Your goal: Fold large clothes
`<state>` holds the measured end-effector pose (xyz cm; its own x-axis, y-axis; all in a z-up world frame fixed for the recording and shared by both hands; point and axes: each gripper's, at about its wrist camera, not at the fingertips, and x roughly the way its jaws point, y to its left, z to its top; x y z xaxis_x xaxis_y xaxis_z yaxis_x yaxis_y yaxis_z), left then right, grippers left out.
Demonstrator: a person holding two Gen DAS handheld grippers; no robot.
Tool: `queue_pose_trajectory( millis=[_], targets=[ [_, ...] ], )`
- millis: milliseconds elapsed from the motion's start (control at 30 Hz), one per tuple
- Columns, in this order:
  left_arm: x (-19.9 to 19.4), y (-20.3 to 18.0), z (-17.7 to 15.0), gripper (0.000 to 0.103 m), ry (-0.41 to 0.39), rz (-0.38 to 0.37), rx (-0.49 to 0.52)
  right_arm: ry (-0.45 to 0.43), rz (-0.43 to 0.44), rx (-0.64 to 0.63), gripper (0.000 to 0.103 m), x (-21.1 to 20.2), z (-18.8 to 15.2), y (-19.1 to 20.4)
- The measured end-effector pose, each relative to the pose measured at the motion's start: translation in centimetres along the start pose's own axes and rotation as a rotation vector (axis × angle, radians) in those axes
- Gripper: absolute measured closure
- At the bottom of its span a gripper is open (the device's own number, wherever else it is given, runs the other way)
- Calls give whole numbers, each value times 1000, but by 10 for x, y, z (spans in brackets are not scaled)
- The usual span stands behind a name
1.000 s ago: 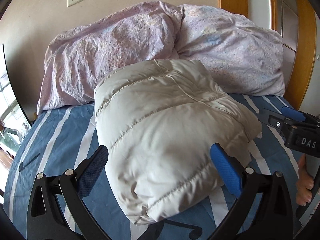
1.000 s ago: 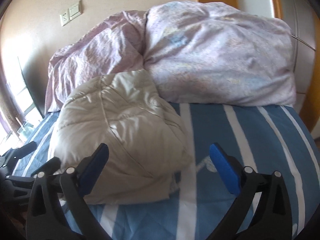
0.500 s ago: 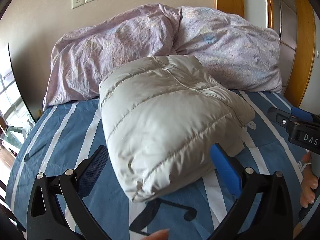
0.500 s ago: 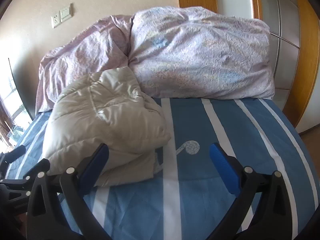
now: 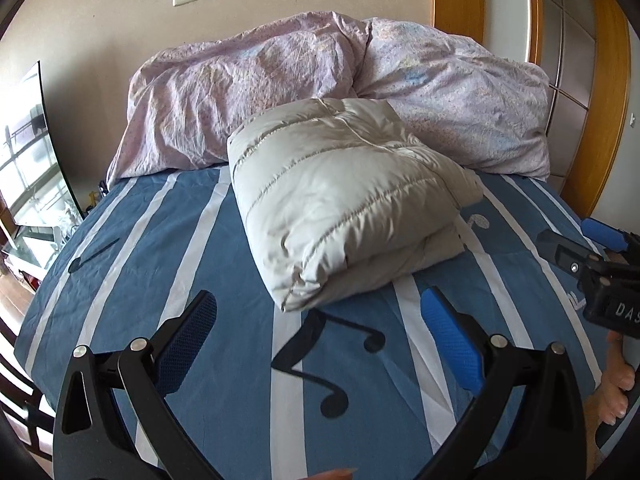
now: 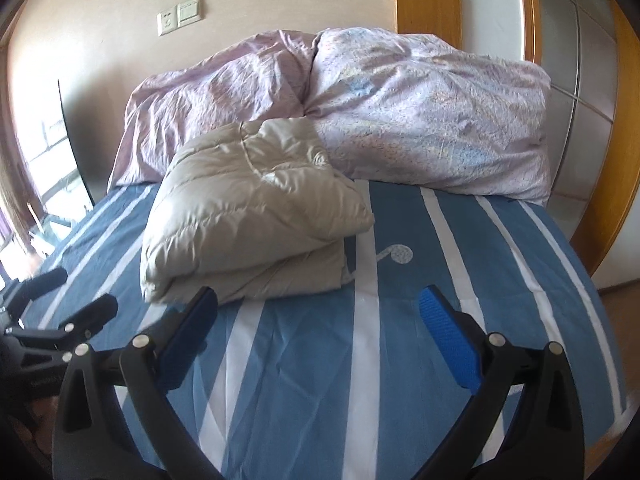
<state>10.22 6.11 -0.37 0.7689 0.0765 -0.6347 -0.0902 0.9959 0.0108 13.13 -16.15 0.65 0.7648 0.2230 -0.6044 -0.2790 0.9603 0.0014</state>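
Left gripper (image 5: pixel 318 326) spread wide, empty | right gripper (image 6: pixel 318 320) likewise gaping, holding nothing | folded beige quilted down jacket (image 5: pixel 344 204) lay mid-bed on blue white-striped sheet (image 5: pixel 200 248) | crumpled lilac floral duvet (image 5: pixel 320 92) behind it

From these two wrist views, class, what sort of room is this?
Most likely a bedroom: a bed under a blue white-striped sheet, crumpled lilac floral bedding piled against the wall, and a folded beige quilted puffer jacket.
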Motion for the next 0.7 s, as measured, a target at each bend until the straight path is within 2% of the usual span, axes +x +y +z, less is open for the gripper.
queue_pose_trajectory(
  millis=[300,700],
  targets=[
    [-25,-7,-13,1,23,-9,-9,18,-12,-19,2,-29,-19,1],
    [-40,-10,-18,1,23,-3,3,29,-35,3,2,-43,-29,-3]
  ],
)
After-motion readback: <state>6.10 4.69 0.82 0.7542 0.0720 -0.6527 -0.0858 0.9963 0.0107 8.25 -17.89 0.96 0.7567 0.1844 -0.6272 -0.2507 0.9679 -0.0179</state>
